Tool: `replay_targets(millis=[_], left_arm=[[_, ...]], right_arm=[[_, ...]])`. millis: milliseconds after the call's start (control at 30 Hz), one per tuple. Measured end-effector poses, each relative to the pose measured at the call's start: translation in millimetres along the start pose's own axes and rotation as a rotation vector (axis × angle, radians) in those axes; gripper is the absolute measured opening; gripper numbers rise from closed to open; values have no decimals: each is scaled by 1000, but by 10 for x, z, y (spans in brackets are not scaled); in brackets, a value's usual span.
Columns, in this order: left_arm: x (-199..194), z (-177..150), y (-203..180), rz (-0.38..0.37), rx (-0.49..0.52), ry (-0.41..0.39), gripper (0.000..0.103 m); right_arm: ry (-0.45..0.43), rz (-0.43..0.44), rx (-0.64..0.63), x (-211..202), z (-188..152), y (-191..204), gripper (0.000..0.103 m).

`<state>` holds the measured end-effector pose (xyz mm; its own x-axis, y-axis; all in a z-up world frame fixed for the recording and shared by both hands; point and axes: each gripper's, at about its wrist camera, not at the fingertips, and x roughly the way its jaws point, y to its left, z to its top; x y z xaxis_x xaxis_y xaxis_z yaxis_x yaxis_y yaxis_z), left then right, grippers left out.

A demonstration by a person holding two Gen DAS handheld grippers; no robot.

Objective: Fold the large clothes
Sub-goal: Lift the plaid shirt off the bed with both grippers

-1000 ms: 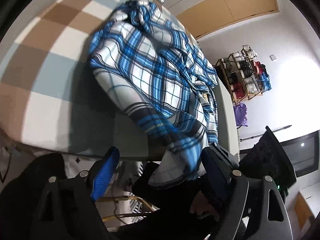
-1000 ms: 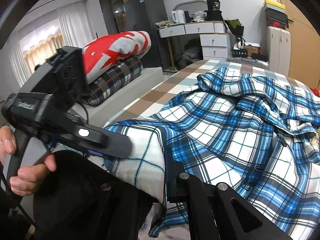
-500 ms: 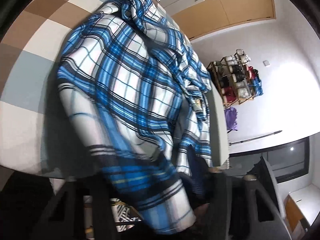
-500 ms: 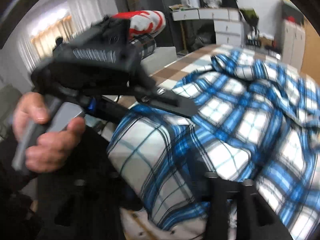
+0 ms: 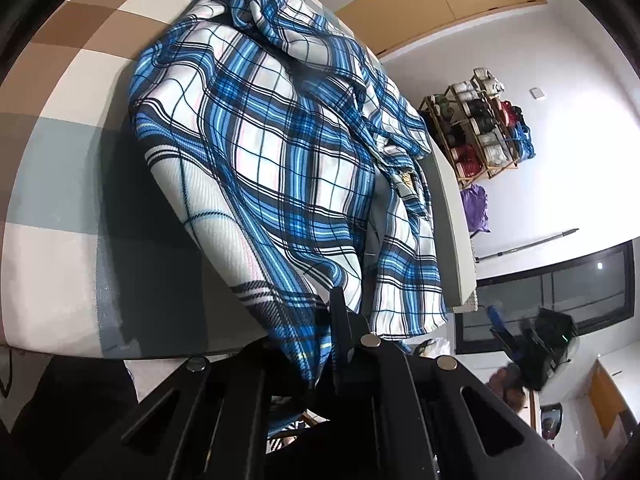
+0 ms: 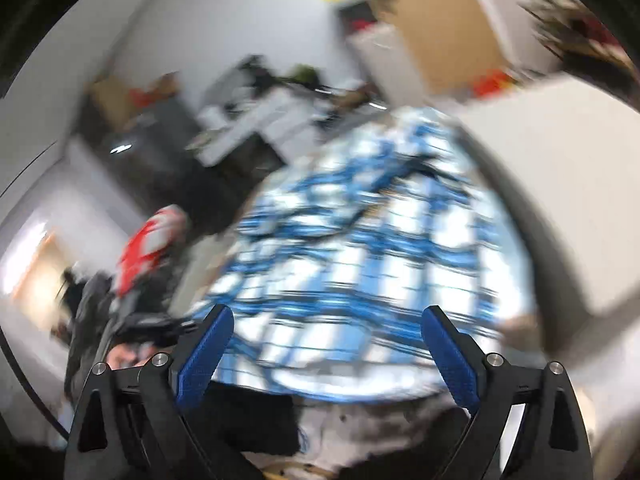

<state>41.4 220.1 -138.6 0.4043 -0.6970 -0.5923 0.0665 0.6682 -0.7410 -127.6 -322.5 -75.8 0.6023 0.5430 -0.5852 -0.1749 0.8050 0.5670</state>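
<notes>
Plaid flannel shirt [image 5: 280,152] heaped on bed [image 5: 52,216], hem overhanging edge. Soft, light, drapes. Left gripper [image 5: 320,344] clenched on hem corner. Right gripper [image 6: 328,352] opening, nothing between; take opposite hem corner.

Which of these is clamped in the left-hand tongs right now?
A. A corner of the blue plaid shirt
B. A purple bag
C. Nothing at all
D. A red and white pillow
A: in the left wrist view the left tongs are shut on a hanging corner of the blue plaid shirt, which drapes over the edge of the checked bed; the right tongs are opening with nothing between them.
</notes>
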Motion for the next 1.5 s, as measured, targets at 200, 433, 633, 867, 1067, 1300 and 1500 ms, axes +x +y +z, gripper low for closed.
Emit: replay_targets(millis=[200, 433, 633, 867, 1067, 1300, 1500], left_arm=[[29, -32, -55, -8, 33, 5, 3], [70, -66, -107, 53, 75, 10, 3], [108, -96, -132, 89, 91, 14, 3], [113, -108, -115, 120, 80, 18, 3], [101, -122, -96, 132, 70, 22, 3], [99, -136, -91, 138, 61, 27, 3], [99, -150, -91, 137, 55, 28, 3]], right_arm=[[166, -59, 183, 356, -93, -595, 96], [220, -76, 259, 704, -241, -881, 94], [221, -120, 261, 794, -217, -869, 39], [81, -9, 201, 383, -217, -835, 4], [49, 90, 219, 464, -88, -802, 4], [99, 33, 275, 711, -78, -868, 10], [96, 64, 285, 773, -63, -868, 55]])
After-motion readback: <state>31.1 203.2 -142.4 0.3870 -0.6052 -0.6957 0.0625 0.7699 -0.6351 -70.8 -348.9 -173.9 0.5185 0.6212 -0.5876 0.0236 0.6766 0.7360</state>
